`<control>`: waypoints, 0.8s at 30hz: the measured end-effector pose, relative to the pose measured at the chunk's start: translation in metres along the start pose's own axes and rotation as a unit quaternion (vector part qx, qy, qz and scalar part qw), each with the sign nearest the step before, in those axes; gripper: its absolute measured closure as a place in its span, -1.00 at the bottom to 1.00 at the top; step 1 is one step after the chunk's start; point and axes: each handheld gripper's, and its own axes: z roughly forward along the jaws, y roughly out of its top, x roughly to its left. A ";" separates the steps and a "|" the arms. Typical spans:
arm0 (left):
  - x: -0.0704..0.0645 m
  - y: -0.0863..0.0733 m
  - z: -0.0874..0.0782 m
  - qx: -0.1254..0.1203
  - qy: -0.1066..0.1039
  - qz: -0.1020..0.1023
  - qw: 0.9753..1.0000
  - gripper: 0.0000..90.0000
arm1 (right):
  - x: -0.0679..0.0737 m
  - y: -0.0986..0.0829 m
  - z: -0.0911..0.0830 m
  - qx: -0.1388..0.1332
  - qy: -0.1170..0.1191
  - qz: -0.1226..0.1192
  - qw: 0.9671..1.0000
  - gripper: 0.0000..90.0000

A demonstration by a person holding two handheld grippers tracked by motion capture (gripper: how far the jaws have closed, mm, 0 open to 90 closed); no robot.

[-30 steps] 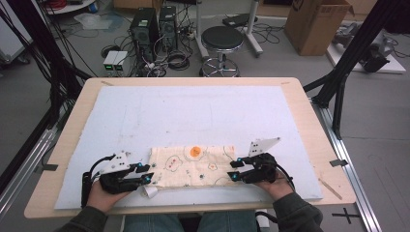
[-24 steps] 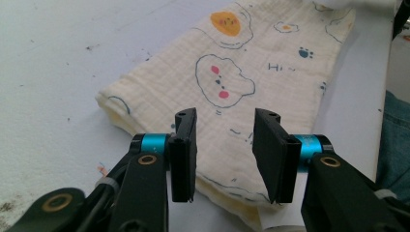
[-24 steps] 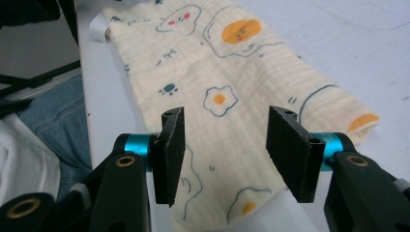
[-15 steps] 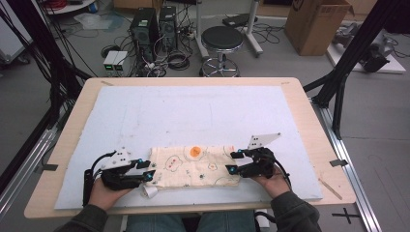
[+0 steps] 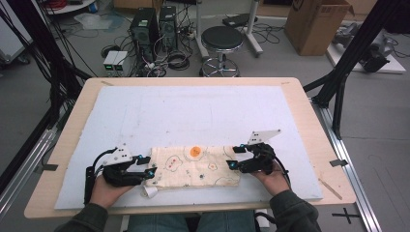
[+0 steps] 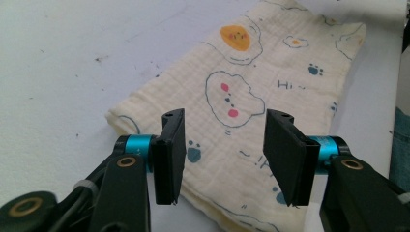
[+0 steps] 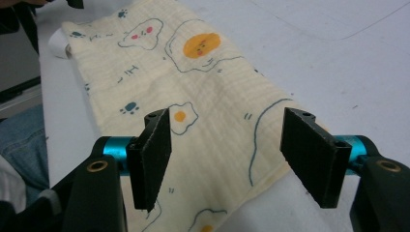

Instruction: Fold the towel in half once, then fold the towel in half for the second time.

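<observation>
1. White padding (image 5: 203, 116) is laid over the wooden table (image 5: 309, 121), and behind the table a round stool (image 5: 221, 38) and a cardboard box (image 5: 316, 24) are seen on the floor.
2. At the near edge of the padding the folded cloth (image 5: 196, 166), cream with small egg and paw prints, is spread flat in a long strip between the two hands.
3. At the left end of the strip the left gripper (image 6: 222, 150) is held with its jaws parted and nothing between them; the cloth corner (image 6: 121, 118) lies just beyond and below the pads.
4. A small white tag or roll (image 5: 149, 192) is seen sticking out under the near left corner; what it is cannot be told.
5. At the right end the right gripper (image 7: 227, 154) is likewise released, its jaws wide over the short edge (image 7: 270, 169).
6. For the step in hand, probably a fold, both ends should be pinched at the same layer count, so that all layers are caught together.
7. Both grippers should be lowered evenly and closed near the corners, otherwise the strip may be skewed.
</observation>
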 end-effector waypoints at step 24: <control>0.005 0.012 0.005 -0.009 0.015 0.001 1.000 0.04 | -0.003 0.013 0.012 0.003 -0.002 -0.008 1.000 -0.25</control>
